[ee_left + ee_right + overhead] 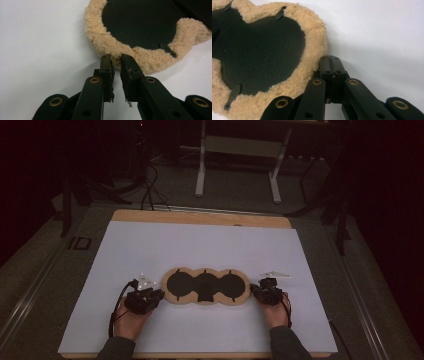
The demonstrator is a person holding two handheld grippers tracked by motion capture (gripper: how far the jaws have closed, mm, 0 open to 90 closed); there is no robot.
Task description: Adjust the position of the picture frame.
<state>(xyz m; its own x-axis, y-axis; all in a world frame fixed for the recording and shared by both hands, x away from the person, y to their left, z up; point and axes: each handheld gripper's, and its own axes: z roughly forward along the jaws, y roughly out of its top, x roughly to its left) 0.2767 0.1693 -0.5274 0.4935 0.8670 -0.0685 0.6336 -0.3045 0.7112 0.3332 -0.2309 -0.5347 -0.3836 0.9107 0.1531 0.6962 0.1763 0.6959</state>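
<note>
desk [150, 245]: wooden top under a big white sheet, sheet covers nearly all of it; bare wood strip at the far edge.
fleece pad [205, 286]: three-lobed tan fleece piece, black insert panels facing up, lies flat near the middle of the desk, a bit toward the near edge. Long axis runs left-right, straight between the two grippers.
left gripper [156, 296]: at the pad's left end, held in the left hand [131, 320]. In the left gripper view [117, 58] jaws stand a narrow gap apart, tips right at the fleece rim of the left lobe, a little fleece at the gap; can't tell if the pads really pinch it. Reads as not yet clamped.
right gripper [256, 291]: at the pad's right end, held in the right hand [277, 312]. In the right gripper view [329, 60] jaws are pressed together, nothing between them; fleece edge of the right lobe is just beside the tips, to their left in that view.
key relation: pad lies inward of both grippers, i.e. to the right of the left one and left of the right one; each gripper faces one end of the long axis. Both about equally near; left is the better lined up, tips on the rim.
next move, judged: left closes on the rim; right has to part its jaws first before it can take the other end.
</note>
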